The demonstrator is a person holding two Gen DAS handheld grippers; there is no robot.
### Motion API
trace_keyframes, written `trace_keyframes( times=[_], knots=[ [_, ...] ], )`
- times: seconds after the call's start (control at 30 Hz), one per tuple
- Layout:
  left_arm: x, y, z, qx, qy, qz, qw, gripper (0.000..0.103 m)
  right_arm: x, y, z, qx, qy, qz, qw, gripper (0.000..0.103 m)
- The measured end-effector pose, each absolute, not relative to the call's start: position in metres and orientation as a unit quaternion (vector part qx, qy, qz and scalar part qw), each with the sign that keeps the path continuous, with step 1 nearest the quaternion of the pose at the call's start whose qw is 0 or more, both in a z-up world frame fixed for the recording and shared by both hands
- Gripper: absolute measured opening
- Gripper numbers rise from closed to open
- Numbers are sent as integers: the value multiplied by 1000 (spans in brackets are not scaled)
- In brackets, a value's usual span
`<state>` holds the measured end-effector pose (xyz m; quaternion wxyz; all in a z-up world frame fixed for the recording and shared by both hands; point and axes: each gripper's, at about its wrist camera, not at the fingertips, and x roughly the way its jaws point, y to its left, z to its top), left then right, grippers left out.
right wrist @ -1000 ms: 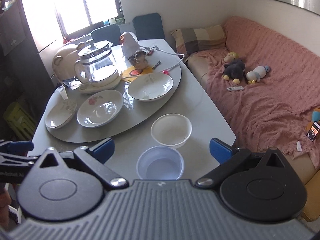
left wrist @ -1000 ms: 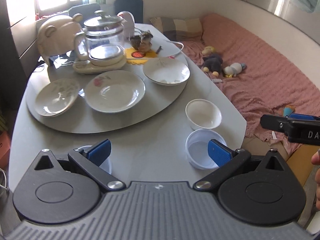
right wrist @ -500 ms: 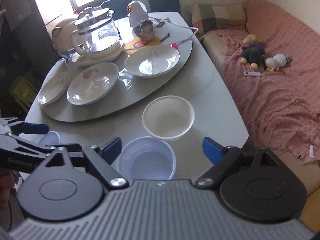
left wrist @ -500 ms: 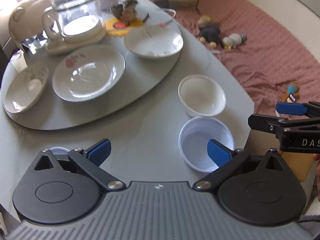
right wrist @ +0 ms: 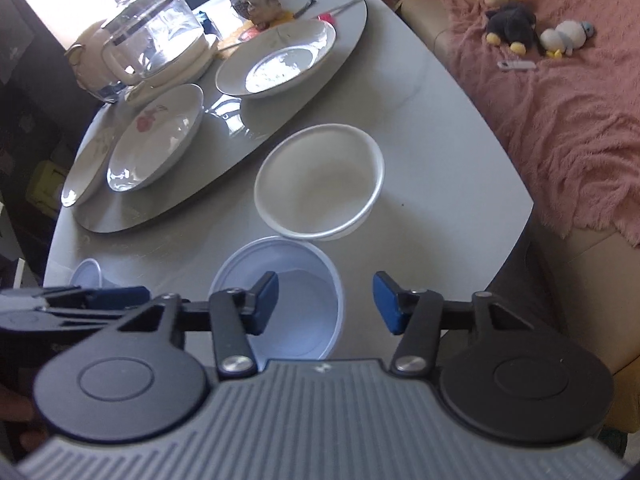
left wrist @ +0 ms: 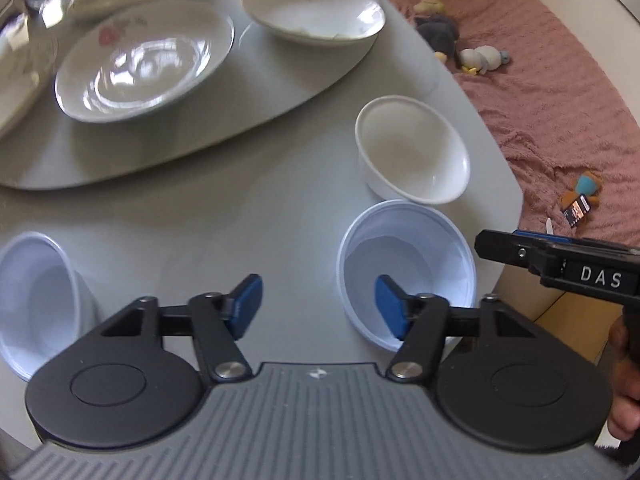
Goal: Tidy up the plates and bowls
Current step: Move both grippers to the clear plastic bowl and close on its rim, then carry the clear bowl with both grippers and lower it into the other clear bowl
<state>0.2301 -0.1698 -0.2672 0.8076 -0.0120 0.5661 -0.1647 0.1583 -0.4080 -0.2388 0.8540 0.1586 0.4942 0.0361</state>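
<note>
A pale blue plastic bowl (left wrist: 416, 256) stands near the table's front edge, and a white bowl (left wrist: 412, 152) sits just behind it. My left gripper (left wrist: 318, 304) is closing. Its right finger hangs over the bowl's inside, its left finger is outside, and the pads touch nothing. My right gripper (right wrist: 325, 304) is also closing, straddling the opposite rim of the same bowl (right wrist: 296, 292) without pressing on it. A second pale blue bowl (left wrist: 36, 304) stands at the left. Three white plates (left wrist: 144, 60) lie on the grey turntable (left wrist: 240, 112).
A glass kettle (right wrist: 160, 40) and small items stand at the back of the turntable. The table edge (right wrist: 516, 216) runs close on the right. Beyond it is a sofa under a pink blanket (right wrist: 560, 100) with plush toys (right wrist: 512, 24).
Both grippers have come down and forward towards the pale blue bowl at the front edge. Both pairs of jaws have narrowed from wide open.
</note>
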Motion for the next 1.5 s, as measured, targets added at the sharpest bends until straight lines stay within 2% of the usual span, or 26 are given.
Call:
trace_keyframes(
  times=[0.07,0.17,0.27,0.3,0.4,0.5,0.7,0.9,1.5],
  knots=[
    [234,-171,-275,-27,571,-161,805,62,167,-409,-245,161,507,33,846,47],
    [238,-174,-286,-44,577,-154,801,59,176,-411,-255,170,529,40,831,34],
    [242,-177,-297,-51,593,-152,789,50,181,-408,-262,166,535,46,827,33],
    [244,-178,-299,-56,597,-154,785,44,182,-407,-265,167,538,48,825,32],
    [248,-182,-305,-55,599,-149,785,34,186,-404,-272,165,551,55,816,19],
    [252,-186,-309,-57,605,-142,781,23,191,-401,-277,159,564,61,808,11],
    [253,-189,-310,-44,606,-127,784,11,193,-397,-275,142,565,78,809,9],
    [253,-187,-297,-61,613,-128,777,9,193,-399,-262,138,570,88,805,8],
    [225,-159,-199,-123,600,-143,777,10,180,-395,-171,129,527,127,830,9]
  ],
)
